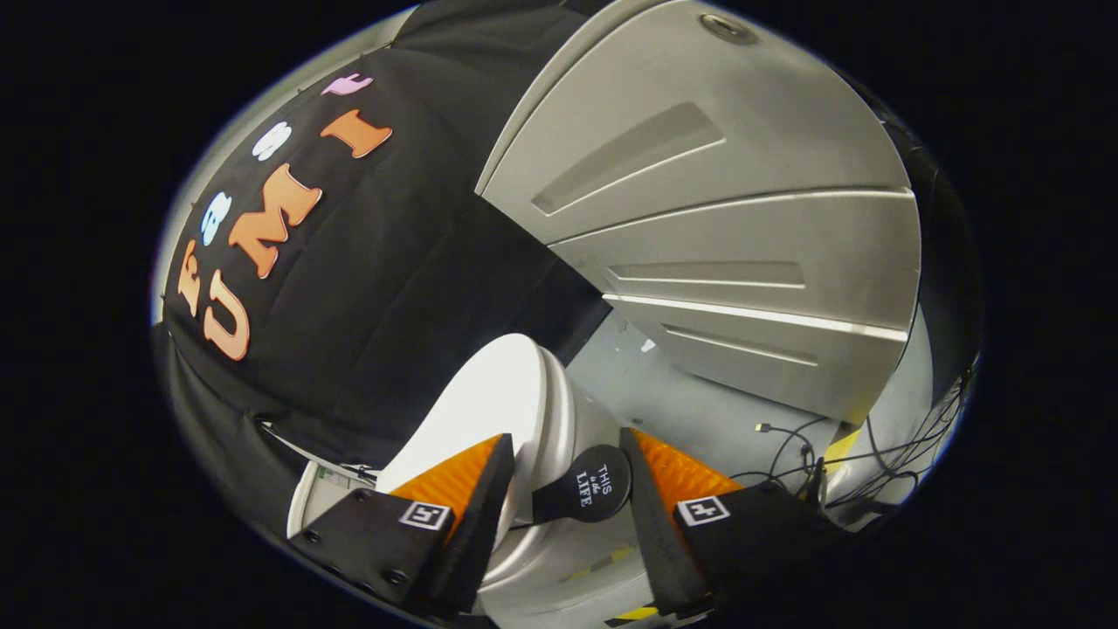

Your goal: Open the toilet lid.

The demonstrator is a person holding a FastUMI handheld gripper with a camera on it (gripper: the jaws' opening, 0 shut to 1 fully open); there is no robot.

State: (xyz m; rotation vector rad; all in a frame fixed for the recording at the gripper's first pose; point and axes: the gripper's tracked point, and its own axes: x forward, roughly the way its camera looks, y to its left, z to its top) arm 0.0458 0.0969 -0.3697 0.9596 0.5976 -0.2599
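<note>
The gripper stands wide open, its two fingers spread with nothing pressed between them. In the gap sits a round black handle tab, fixed to the edge of the toilet lid; the tab lies nearer the right finger, though whether it touches cannot be told. The lid's white face runs up beyond the left finger, tilted, with its rim beside the toilet body below it. The left finger covers the lid's lower part. White lettering on the tab is small and hard to make out. Each finger carries a square black-and-white marker. Beyond the right finger lies bare grey floor, with loose cables further off and a ribbed grey panel behind.
</note>
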